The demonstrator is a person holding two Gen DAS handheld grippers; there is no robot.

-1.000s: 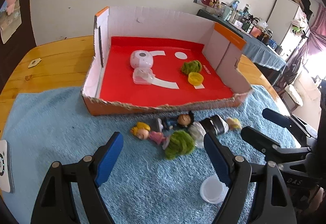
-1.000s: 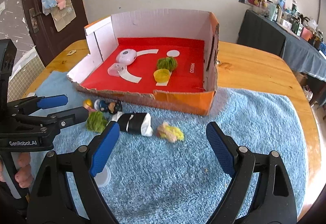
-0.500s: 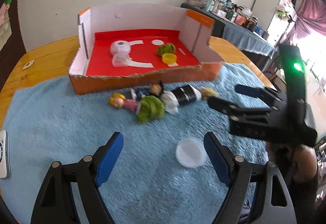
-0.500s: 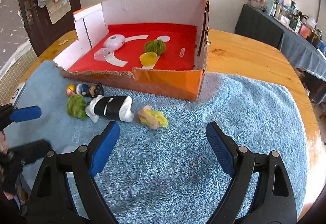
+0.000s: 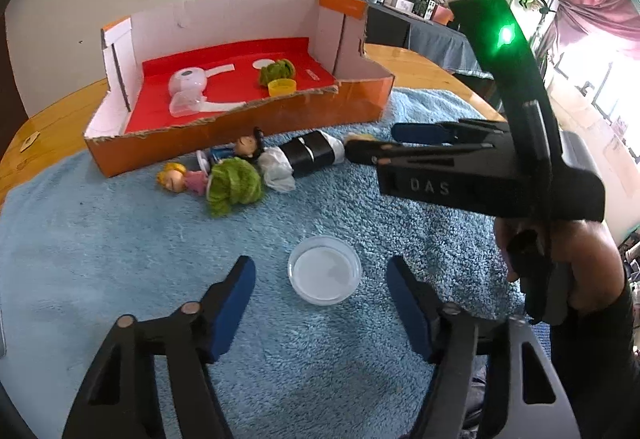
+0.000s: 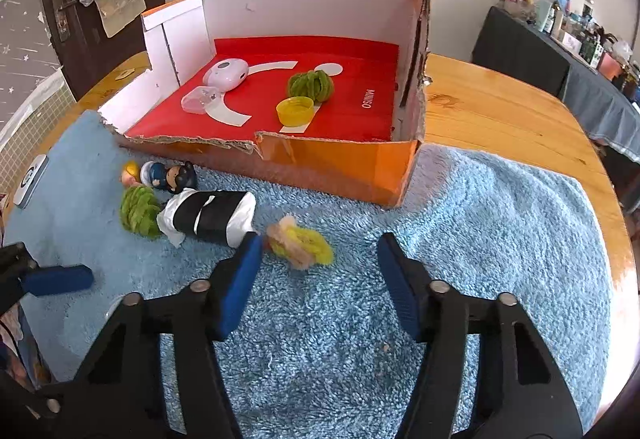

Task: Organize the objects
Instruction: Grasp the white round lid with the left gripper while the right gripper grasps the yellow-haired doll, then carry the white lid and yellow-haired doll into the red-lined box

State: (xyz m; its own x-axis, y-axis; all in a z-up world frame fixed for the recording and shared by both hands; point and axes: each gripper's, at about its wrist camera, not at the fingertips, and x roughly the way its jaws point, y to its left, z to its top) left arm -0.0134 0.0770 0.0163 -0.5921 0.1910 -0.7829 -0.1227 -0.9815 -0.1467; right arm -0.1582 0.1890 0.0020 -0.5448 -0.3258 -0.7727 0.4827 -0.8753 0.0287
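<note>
1. Left wrist view: the left gripper [image 5: 320,293] sits low over the blue towel [image 5: 100,259] with its jaws spread wide and nothing in them. A clear round lid [image 5: 325,270] lies flat on the towel right between the two blue pads, touching neither as far as I can tell. Further out there's a little pile of toys just in front of the cardboard box [image 5: 240,135]: a blonde doll [image 5: 176,177], a green pom-pom [image 5: 234,185], a dark-haired figure [image 5: 248,147] and a black-and-white bundle [image 5: 304,157]. The right gripper [image 5: 372,143] comes in from the right, tips close to the bundle's end.

2. Right wrist view: the right gripper [image 6: 320,259] is wide open too, holding nothing. A yellow fluffy thing [image 6: 302,243] lies on the towel between its pads, nearer the left one. Inside the box [image 6: 340,163], on the red floor, sit a white gadget [image 6: 224,73], a clear case [image 6: 198,100], a yellow cap [image 6: 295,111] and a second green pom-pom [image 6: 311,86].
</note>
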